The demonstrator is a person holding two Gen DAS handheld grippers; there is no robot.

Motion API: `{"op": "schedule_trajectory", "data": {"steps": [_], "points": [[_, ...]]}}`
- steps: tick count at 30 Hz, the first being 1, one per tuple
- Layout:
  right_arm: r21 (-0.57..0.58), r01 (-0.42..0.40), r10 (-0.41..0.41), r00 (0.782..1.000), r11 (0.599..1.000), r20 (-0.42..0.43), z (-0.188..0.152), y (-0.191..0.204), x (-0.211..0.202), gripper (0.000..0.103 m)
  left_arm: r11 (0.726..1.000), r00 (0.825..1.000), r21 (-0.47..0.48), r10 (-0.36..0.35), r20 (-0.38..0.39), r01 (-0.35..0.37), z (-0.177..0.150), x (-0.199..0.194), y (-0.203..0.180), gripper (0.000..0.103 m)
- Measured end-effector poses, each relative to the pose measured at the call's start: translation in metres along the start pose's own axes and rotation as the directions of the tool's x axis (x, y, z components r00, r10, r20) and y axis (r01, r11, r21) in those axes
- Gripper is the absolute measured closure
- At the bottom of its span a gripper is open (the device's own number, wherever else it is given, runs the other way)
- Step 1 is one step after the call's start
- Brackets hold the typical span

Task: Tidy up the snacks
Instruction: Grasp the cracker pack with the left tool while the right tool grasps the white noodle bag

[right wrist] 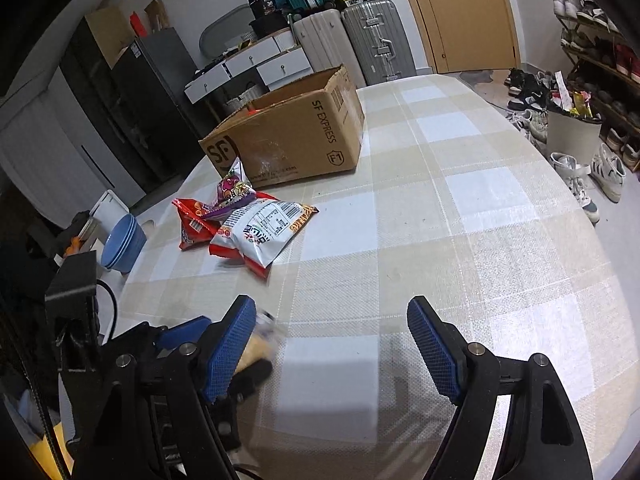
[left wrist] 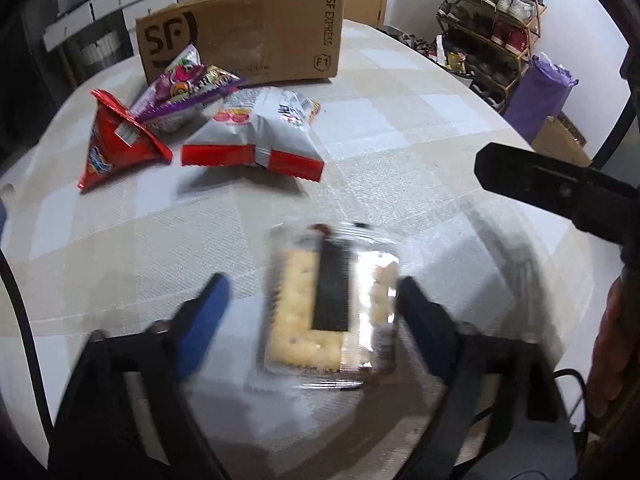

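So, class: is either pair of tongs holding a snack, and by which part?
Nothing is held. The left tongs stand open around the cracker pack; contact cannot be told through blur. The right tongs are open over bare tablecloth.

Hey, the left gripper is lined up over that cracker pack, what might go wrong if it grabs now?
The left gripper is open around the clear cracker pack, and that view is blurred, so a closing grip may land off-centre.

The glossy wrapper could slip, or a hard squeeze might break the crackers.

The right gripper sits close by, so the two might collide on the way to the cardboard box.
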State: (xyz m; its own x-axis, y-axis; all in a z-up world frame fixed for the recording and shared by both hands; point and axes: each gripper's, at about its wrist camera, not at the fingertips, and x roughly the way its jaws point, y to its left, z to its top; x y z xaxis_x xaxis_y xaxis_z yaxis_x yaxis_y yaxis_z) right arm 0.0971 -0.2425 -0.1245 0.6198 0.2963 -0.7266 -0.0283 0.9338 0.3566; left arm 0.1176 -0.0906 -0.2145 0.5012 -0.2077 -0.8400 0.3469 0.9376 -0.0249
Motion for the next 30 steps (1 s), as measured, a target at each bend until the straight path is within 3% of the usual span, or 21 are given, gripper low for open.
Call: {"op": "schedule_trajectory", "data": {"steps": [1, 3, 7, 12, 21, 27, 30], "points": [[-0.001, -0.001, 0.001, 1.000, 1.000, -0.003, 0.000, 0.000, 0.001, 0.023, 1.000, 1.000, 0.012, 0.006, 0.008, -0.006, 0.001, 0.000, 0.000, 0.042], [-0.008, -0.005, 0.005, 1.000, 1.000, -0.013, 0.001, 0.002, 0.006, 0.023, 1.000, 1.000, 0.005, 0.001, 0.013, -0.001, 0.000, -0.002, 0.003, 0.047], [-0.039, -0.014, 0.013, 0.999, 0.999, -0.037, 0.011, 0.013, 0.018, 0.023, 1.000, 1.000, -0.012, -0.004, 0.010, 0.005, -0.002, -0.003, 0.015, 0.048], [-0.083, -0.063, 0.057, 0.996, 0.995, -0.069, 0.039, 0.036, 0.044, 0.023, 0.994, 1.000, -0.112, -0.008, 0.021, 0.010, -0.005, -0.007, 0.051, 0.048], [-0.031, -0.109, 0.102, 0.979, 0.994, -0.178, 0.085, 0.066, 0.112, 0.023, 0.969, 0.999, -0.245, 0.026, 0.043, -0.014, -0.004, -0.017, 0.111, 0.048], [-0.088, -0.005, -0.015, 0.971, 0.996, -0.237, 0.085, 0.080, 0.144, 0.024, 0.959, 0.998, -0.284, 0.025, 0.061, -0.006, -0.011, -0.027, 0.131, 0.048], [-0.107, 0.010, -0.035, 0.972, 0.994, -0.231, 0.083, 0.084, 0.147, 0.027, 0.955, 0.998, -0.298, 0.011, 0.061, 0.007, -0.010, -0.023, 0.132, 0.048]]}}
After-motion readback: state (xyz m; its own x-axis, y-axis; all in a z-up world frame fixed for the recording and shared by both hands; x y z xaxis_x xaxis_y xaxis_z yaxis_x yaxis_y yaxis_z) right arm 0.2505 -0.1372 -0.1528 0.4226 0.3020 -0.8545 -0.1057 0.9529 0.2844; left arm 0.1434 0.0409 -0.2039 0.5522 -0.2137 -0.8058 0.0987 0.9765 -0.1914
